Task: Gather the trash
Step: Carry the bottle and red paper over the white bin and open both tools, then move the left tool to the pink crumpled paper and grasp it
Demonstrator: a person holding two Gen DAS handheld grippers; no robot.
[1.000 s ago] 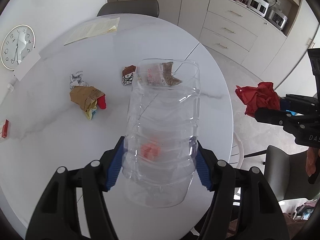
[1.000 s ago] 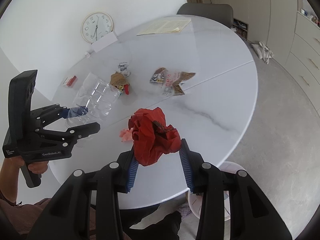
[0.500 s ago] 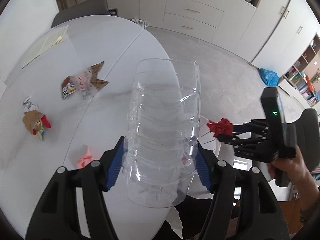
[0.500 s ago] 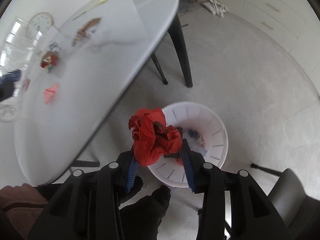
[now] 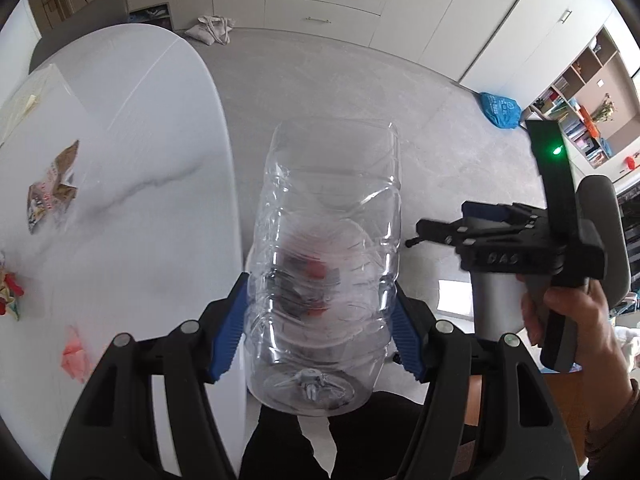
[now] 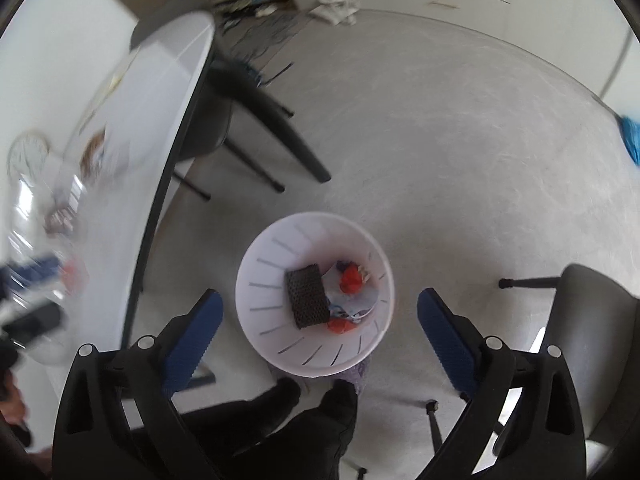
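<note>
1. Clear, ribbed plastic is filling the middle of the left wrist view: a large empty water bottle (image 5: pixel 328 264) is being clamped across its lower body by the left gripper (image 5: pixel 320 320), whose blue pads (image 5: pixel 228 332) are pressing against both sides of it.
2. The bottle is hanging in the air beside the edge of the white marble-look table (image 5: pixel 120 184), over the grey floor, with the white wastebasket (image 6: pixel 256 280) showing dimly through its wall.
3. The right gripper (image 6: pixel 318 320) is standing spread wide with nothing between its blue pads (image 6: pixel 444 332); it is hovering directly above the wastebasket, and in the left wrist view it (image 5: pixel 416 240) is sitting to the right of the bottle, held by the person's right hand (image 5: pixel 576 320).
4. Inside the wastebasket, a crumpled red piece (image 6: pixel 351 278) is lying near the middle, a second red scrap (image 6: pixel 340 325) is lying toward the near wall, a black perforated block (image 6: pixel 307 295) is lying to their left, and pale paper bits are lying between them.
5. On the table, well away from the wastebasket, a torn snack wrapper (image 5: pixel 50 192) is lying flat, a pink crumpled scrap (image 5: pixel 74 358) is sitting close to the near edge, and a red-and-tan wad (image 5: pixel 9 294) is showing only partly at the frame edge.
6. A grey chair (image 6: pixel 592 344) is standing to the right of the wastebasket, and the person's dark-clothed legs (image 6: pixel 304 420) are standing just at its near side.
</note>
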